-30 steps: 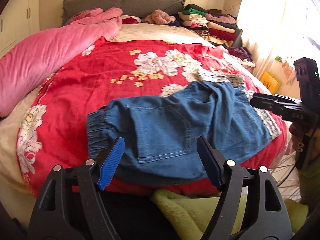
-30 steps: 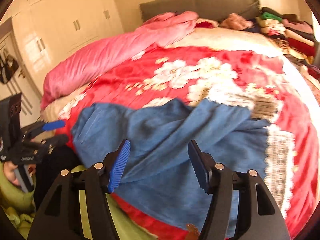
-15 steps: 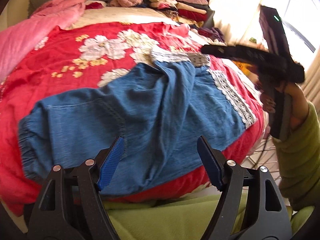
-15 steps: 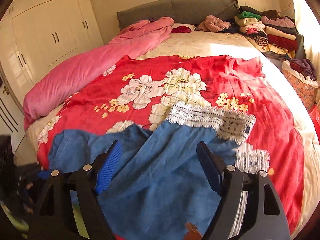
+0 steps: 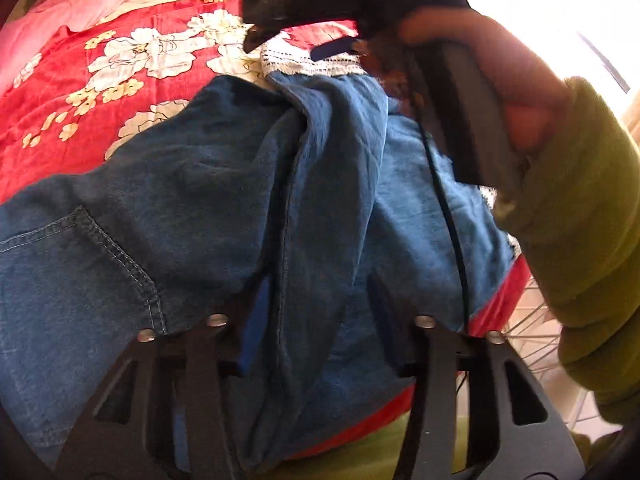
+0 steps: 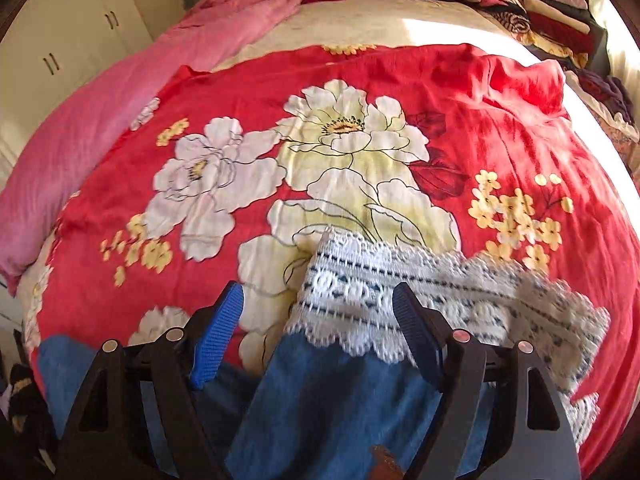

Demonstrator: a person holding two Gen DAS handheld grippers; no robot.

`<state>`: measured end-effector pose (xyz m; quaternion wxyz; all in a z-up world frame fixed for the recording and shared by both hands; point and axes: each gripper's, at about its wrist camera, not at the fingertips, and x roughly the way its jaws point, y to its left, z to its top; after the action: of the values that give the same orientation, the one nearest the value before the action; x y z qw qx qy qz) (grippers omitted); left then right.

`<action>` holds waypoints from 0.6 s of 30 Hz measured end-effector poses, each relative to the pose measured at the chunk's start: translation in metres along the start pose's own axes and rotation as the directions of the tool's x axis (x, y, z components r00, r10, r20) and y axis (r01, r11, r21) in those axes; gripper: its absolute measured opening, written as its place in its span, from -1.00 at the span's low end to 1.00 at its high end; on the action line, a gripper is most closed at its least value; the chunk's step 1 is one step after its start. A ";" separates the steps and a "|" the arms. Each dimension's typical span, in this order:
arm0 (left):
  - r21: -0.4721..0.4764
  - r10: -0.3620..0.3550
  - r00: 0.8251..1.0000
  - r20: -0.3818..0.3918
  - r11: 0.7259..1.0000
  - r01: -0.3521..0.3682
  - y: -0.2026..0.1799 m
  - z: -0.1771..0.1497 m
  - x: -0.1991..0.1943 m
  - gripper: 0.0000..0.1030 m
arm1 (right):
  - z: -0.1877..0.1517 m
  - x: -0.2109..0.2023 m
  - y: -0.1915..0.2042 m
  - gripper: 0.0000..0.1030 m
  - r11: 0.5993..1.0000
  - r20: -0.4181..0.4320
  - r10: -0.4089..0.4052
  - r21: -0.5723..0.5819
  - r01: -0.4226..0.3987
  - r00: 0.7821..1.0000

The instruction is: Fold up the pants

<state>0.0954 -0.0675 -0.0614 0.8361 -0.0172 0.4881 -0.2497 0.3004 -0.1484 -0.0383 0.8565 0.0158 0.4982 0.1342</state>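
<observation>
— Biggest first?
— Bed [image 6: 372,20], wide, spread with a red floral cover [image 6: 500,120]. Pink quilt [image 6: 120,92] along its left edge, stack of folded clothes [image 6: 532,4] at the far right corner, white wardrobe [image 6: 52,44] off to the left.
— And the pants?
— Blue denim pants [image 5: 224,184], lying on the cover at the near edge of the bed, rumpled, one thick fold running down the middle. Pocket stitching to the left in the left wrist view. White lace cuff [image 6: 400,292] at the far end, resting flat on the big cream flower.
— Left gripper?
— Left gripper [image 5: 316,316] low over the denim, pointing steeply down, straddling that middle fold. Fingers [image 5: 252,328] closing at this moment, fold between them, still a gap on either side; cannot tell whether the tips press into the cloth.
— Right one?
— Right gripper [image 6: 320,328] at the cuff end, held by a hand [image 5: 504,76] in a green sleeve [image 5: 580,208]. Fingers [image 6: 220,332] spread wide, nothing gripped. Left edge of the lace cuff between them, with a strip of bare cover beside it on the left. Right finger over the lace, left finger over the cover; contact with either not clear.
— Anything small?
— Thin black cable [image 5: 448,216] trailing down from the right gripper across the denim.
</observation>
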 end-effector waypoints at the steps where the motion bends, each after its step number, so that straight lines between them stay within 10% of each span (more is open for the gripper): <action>1: 0.010 0.001 1.000 0.004 1.000 -0.001 -0.001 -0.001 0.000 -0.30 | 0.003 0.007 0.001 0.47 1.000 -0.004 -0.011 -0.002 0.011 1.000; 5: 0.023 0.003 1.000 0.013 1.000 -0.003 -0.003 -0.005 -0.002 -0.30 | 0.009 0.023 0.001 0.35 0.999 -0.011 -0.038 -0.012 0.038 0.999; 7: 0.025 -0.003 1.000 0.018 1.000 0.003 -0.004 -0.007 -0.004 -0.30 | 0.008 0.023 -0.004 -0.30 0.997 0.005 -0.075 -0.024 0.075 0.997; 10: 0.022 -0.012 1.000 0.025 1.000 0.012 -0.003 -0.010 -0.009 -0.30 | 0.004 0.008 -0.020 -0.76 1.000 0.036 0.001 0.015 -0.001 0.999; 18: 0.031 0.010 0.999 0.048 0.999 -0.011 -0.010 -0.018 -0.019 -0.07 | -0.029 -0.078 -0.069 -0.77 0.996 0.169 0.038 0.077 -0.051 0.985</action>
<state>0.0693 -0.0643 -0.0526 0.8490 -0.0076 0.4640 -0.2525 0.2533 -0.2370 0.0024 0.8907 0.0730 0.4291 0.1312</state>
